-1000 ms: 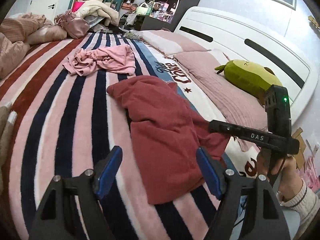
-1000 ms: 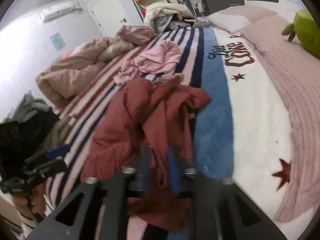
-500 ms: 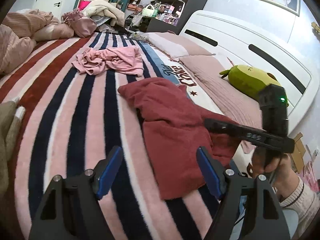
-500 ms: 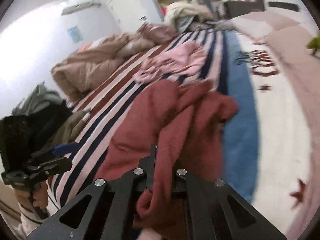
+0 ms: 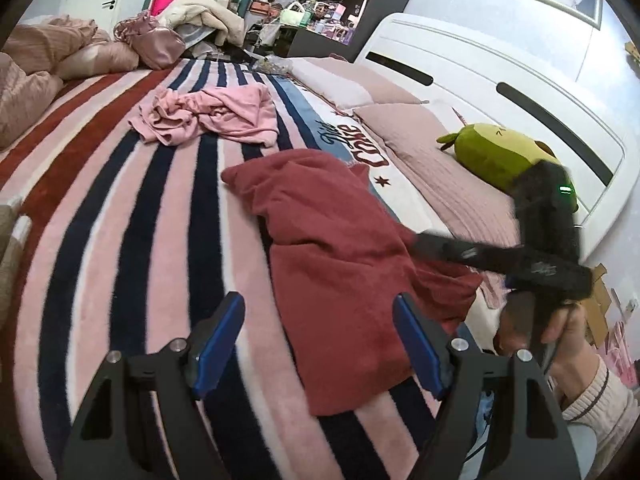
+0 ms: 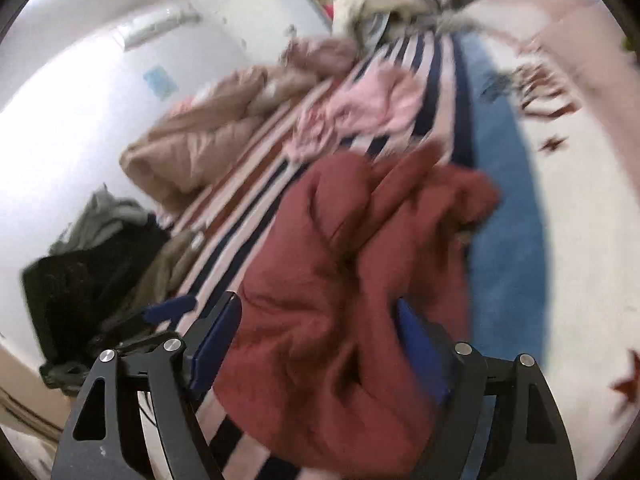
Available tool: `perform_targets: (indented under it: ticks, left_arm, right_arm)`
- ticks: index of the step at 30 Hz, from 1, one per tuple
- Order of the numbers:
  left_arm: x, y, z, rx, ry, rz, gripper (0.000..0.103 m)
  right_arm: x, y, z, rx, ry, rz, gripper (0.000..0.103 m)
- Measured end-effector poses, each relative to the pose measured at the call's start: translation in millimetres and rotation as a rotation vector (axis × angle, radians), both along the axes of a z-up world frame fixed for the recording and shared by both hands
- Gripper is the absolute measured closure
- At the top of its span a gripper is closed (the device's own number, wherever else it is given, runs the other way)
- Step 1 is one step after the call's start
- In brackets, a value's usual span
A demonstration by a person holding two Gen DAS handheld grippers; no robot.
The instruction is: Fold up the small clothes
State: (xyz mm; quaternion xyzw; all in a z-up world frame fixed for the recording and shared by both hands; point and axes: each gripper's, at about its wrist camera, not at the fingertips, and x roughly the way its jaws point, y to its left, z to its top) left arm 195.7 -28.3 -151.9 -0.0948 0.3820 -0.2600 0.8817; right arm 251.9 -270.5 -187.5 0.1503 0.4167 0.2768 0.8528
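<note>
Bedroom, cluttered shelving at the far wall; work surface is a bed covered by a plush blanket striped pink, navy and dark red, with a white headboard along its right side. A crumpled dark-red knit garment lies on the blanket, spread from mid-bed toward the near right edge.

Left gripper — blue-padded fingers spread wide, nothing between them. It hovers low over the blanket; the garment's near corner lies between and just ahead of the fingertips, closer to the right finger.

Right gripper — jaws wide apart in its own view, blurred. Red fabric bunches up between the blue pads and drapes over the right one; not clamped. From the left wrist view its black body reaches over the garment's right edge.

Elsewhere: a rumpled light-pink garment farther up the bed, well apart from the red one; a green plush toy on the pink pillows by the headboard.
</note>
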Motion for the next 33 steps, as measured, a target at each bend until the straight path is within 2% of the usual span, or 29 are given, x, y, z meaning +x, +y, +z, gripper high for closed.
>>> perform_targets:
  ticks: [1, 2, 4, 7, 10, 14, 16, 18, 19, 21, 23, 24, 26, 27, 30, 33]
  left_arm:
    - [0.5, 2.6, 0.9, -0.003, 0.001, 0.003, 0.030]
    - [0.1, 5.3, 1.6, -0.003, 0.000, 0.008, 0.030]
    - [-0.1, 8.5, 1.6, 0.004, -0.001, 0.016, 0.030]
    - [0.1, 10.7, -0.7, 0.008, 0.005, 0.019, 0.030]
    - [0.8, 8.3, -2.3, -0.001, 0.011, 0.014, 0.030]
    - [2.9, -4.2, -3.3, -0.017, 0.016, -0.020, 0.030]
    - [5.1, -12.0, -7.3, -0.020, 0.026, -0.040, 0.030]
    - [11.4, -22.6, -16.0, -0.018, 0.049, -0.061, 0.030]
    - [14.6, -26.6, -19.7, -0.013, 0.059, -0.066, 0.030]
    - [21.6, -35.1, -30.7, 0.009, 0.089, -0.073, 0.030]
    - [24.3, -37.8, -36.2, 0.012, 0.103, -0.077, 0.030]
    - [24.2, -36.6, -35.6, 0.007, 0.101, -0.077, 0.030]
    - [23.6, -32.2, -30.1, 0.002, 0.086, -0.076, 0.030]
    - [24.8, -28.8, -25.8, 0.004, 0.076, -0.074, 0.030]
    - [31.2, -18.1, -14.0, 0.009, 0.049, -0.052, 0.030]
    - [39.6, -7.9, -3.8, 0.009, 0.025, -0.022, 0.030]
  right_arm:
    - [7.7, 9.2, -7.0, -0.022, 0.023, 0.006, 0.033]
    - [11.9, 15.2, -12.1, -0.035, 0.037, 0.011, 0.056]
    - [14.4, 21.9, -16.3, -0.024, 0.044, 0.026, 0.092]
    - [-0.7, 20.6, 0.8, -0.082, -0.059, 0.002, 0.095]
    - [-17.0, 7.9, 18.7, -0.077, -0.124, -0.058, 0.095]
    - [-33.6, -8.1, 27.7, -0.109, -0.143, -0.112, 0.095]
    - [-31.0, -10.6, 14.5, -0.154, -0.079, -0.132, 0.093]
    - [-23.7, -10.7, -4.4, -0.201, -0.001, -0.134, 0.080]
    - [-21.4, -12.5, -11.7, -0.213, 0.031, -0.144, 0.068]
    - [-18.4, -23.9, -17.2, -0.188, 0.069, -0.158, 0.055]
    - [-18.7, -39.1, -7.6, -0.132, 0.051, -0.184, 0.049]
    - [-18.0, -48.7, 3.6, -0.101, 0.015, -0.202, 0.045]
    - [-10.2, -60.2, 19.7, -0.086, -0.034, -0.226, 0.016]
    - [-3.5, -62.6, 25.2, -0.082, -0.048, -0.229, 0.012]
    - [29.4, -57.3, 33.5, -0.076, -0.061, -0.174, 0.011]
    - [65.2, -39.4, 18.6, -0.083, -0.008, -0.089, 0.013]
